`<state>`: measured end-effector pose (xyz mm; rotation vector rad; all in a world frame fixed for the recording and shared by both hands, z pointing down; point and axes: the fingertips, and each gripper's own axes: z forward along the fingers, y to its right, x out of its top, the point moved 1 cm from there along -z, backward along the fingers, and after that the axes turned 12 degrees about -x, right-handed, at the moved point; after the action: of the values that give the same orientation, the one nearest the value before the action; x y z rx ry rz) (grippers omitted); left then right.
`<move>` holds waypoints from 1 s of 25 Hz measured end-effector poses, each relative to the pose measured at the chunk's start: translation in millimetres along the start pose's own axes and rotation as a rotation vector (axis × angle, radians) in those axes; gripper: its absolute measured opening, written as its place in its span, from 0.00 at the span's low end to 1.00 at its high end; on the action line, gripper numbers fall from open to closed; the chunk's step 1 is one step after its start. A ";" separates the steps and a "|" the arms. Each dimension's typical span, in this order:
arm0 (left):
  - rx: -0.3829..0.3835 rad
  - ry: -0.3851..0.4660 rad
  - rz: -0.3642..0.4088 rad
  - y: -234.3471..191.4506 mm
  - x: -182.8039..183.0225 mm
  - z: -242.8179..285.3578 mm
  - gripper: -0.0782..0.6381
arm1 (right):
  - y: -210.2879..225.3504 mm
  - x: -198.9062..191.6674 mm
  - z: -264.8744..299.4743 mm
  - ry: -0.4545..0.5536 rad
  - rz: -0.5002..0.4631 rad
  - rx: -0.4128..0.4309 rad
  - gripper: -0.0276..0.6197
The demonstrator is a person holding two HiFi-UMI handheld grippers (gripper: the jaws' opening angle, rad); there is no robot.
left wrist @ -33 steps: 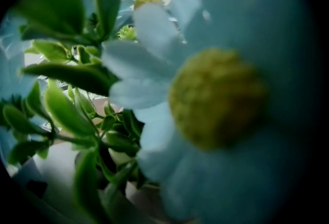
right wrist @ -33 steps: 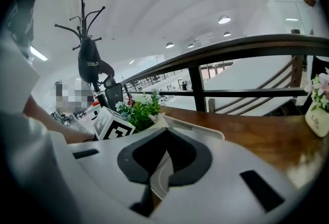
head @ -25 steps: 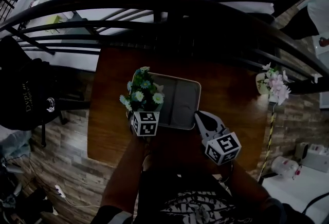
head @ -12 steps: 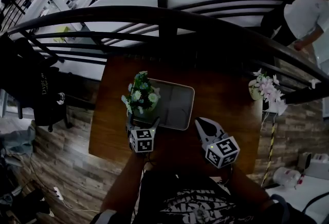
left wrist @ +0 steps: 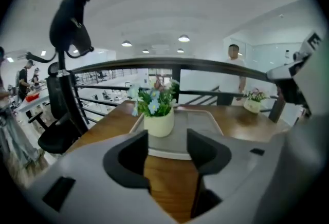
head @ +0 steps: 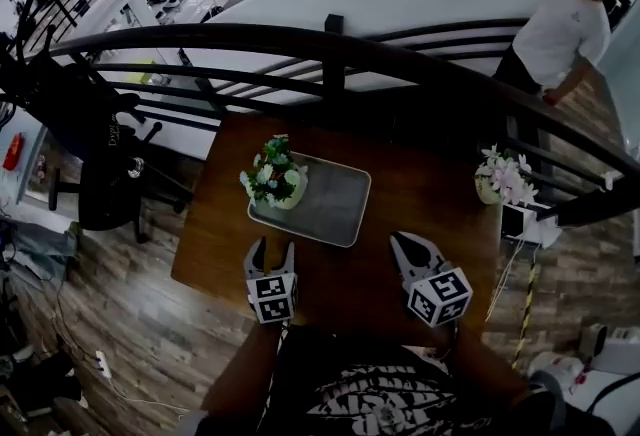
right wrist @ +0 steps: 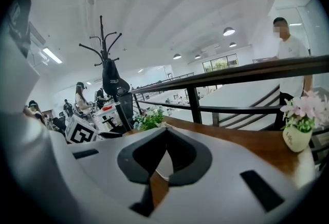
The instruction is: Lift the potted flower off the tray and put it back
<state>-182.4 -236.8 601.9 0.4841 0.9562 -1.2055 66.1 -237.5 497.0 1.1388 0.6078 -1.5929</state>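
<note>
The potted flower [head: 274, 182] stands upright on the tray [head: 325, 209], in the tray's upper-left corner, just left of centre in the head view. In the left gripper view the pot [left wrist: 158, 123] sits square on the tray floor, w/ no lean.

The left hand-held gripper [head: 272, 249] is low in the frame, over bare tabletop [head: 430, 184] and well apart from the pot. Its jaws are apart but closing, w/ nothing btw them. The right hand-held gripper [head: 407, 244] is lower right, jaw tips together and empty.

Handling, as a judgement: small pot, prob. light, but top-heavy bc the foliage spreads wider than the base, so it could tip if nudged high. The wall looks smooth and pale; ceramic or plastic is hard to tell at this res. Either way it's stiff, a bit slippery, and may chip if dropped.

Best hold: across the pot body, mid-height, below the rim. Don't grab stems or blooms, since they're soft and would give. Set it down flat.
</note>
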 end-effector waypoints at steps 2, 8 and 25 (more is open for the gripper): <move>0.039 0.088 -0.029 6.1 17.6 -19.7 0.32 | 0.5 1.9 -7.5 0.010 -0.014 0.019 0.04; 0.024 0.287 -0.086 34.6 55.5 -69.7 0.12 | -7.8 0.0 -26.9 0.028 -0.049 0.081 0.04; -0.053 0.288 -0.080 97.3 59.7 -90.3 0.12 | -37.5 -5.3 -54.0 0.071 -0.117 0.188 0.04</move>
<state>-121.0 -170.1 488.1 0.5921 1.2597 -1.1982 51.2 -177.8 473.2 1.3244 0.5892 -1.7437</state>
